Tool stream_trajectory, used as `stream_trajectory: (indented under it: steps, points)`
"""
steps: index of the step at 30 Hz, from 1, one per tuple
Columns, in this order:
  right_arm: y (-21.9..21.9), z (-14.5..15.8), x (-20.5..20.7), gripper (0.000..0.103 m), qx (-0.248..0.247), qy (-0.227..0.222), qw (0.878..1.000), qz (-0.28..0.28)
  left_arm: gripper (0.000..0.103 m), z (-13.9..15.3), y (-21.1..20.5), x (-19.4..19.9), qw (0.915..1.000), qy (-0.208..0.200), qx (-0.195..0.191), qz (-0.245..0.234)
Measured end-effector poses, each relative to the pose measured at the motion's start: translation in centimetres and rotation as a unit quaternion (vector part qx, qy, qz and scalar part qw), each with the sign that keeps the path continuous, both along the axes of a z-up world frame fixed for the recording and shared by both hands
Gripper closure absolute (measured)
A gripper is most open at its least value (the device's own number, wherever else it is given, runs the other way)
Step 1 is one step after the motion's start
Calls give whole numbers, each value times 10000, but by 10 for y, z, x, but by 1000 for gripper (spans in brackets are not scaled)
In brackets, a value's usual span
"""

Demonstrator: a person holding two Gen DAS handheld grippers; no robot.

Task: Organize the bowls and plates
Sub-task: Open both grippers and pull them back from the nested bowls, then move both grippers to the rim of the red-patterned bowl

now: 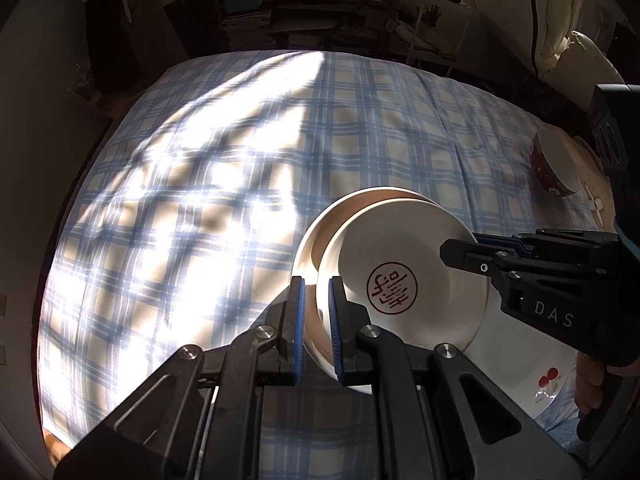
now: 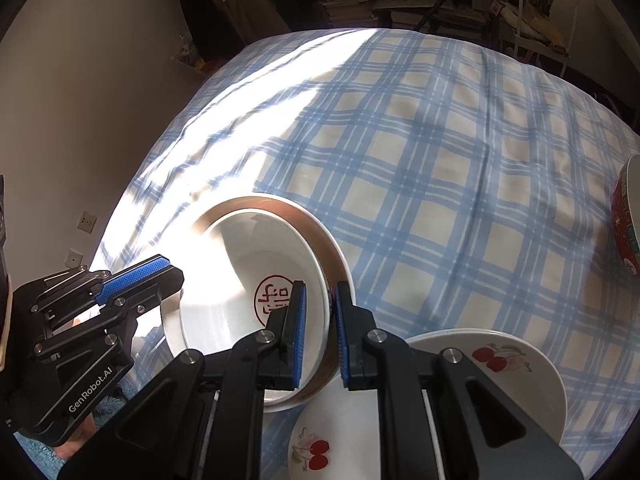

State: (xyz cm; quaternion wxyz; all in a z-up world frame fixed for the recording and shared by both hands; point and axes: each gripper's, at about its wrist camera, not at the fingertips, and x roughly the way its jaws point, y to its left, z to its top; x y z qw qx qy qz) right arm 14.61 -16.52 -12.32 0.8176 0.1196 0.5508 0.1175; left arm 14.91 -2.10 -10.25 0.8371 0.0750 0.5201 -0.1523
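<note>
Left wrist view: left gripper (image 1: 317, 328) pinches the near rim of the outer bowl (image 1: 316, 248), blue pads either side of the wall. Inside it sits a white inner bowl (image 1: 412, 248) with a red round stamp (image 1: 392, 287) on its floor. Both bowls are tilted and lifted above the blue plaid cloth (image 1: 240, 160) on the desk. Right gripper (image 1: 460, 256) comes in from the right and clamps the far-right rim of the bowls; only a narrow gap shows between its fingers. Under the bowls at lower right lies a cherry plate (image 1: 536, 372). A red patterned bowl (image 1: 554, 168) lies on its side at the far right edge of the cloth, well apart from the stack. Strong sunlight patch on the left part of the cloth.

Right wrist view: right gripper (image 2: 320, 332) is closed on the nested bowls' rim, one pad inside the white inner bowl (image 2: 248, 264), the other outside the outer bowl (image 2: 316, 220), which shows a brownish inner band. Red stamp (image 2: 276, 300) is partly hidden by the pad. Left gripper (image 2: 160, 276) is at left, on the opposite rim; how it stands cannot be told in this view. Two cherry plates on the cloth (image 2: 440, 160): one just below the bowls (image 2: 332, 440), one to the right (image 2: 516, 364), partly behind the gripper body. Red patterned bowl (image 2: 626, 220) is cut off at the right edge.
</note>
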Motion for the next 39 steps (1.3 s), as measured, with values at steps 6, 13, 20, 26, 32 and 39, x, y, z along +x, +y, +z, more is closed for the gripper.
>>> stream_trajectory:
  steps: [6, 13, 20, 26, 32, 39]
  points:
    - [-1, 1, -1, 88, -22, 16, 10000, -11, 85, 1, 11, 10, 9993, -66, 76, 349]
    - [-2, 2, -2, 88, 15, 42, 10000, -38, 84, 1, 11, 11, 9991, -77, 126, 400]
    - [-4, 9, -5, 88, -73, 76, 9999, -85, 78, 6, 11, 5, 9989, -130, 167, 428]
    - [-19, 25, -15, 66, -136, -100, 9991, -390, 72, 15, 7, -4, 9987, -281, 187, 376]
    - [-45, 48, -31, 33, -344, -321, 9953, -851, 62, 29, -5, -13, 9987, -418, 205, 225]
    - [-79, 74, -44, 12, -552, -572, 9882, -1310, 33, 54, -29, -18, 9972, -695, 268, 94]
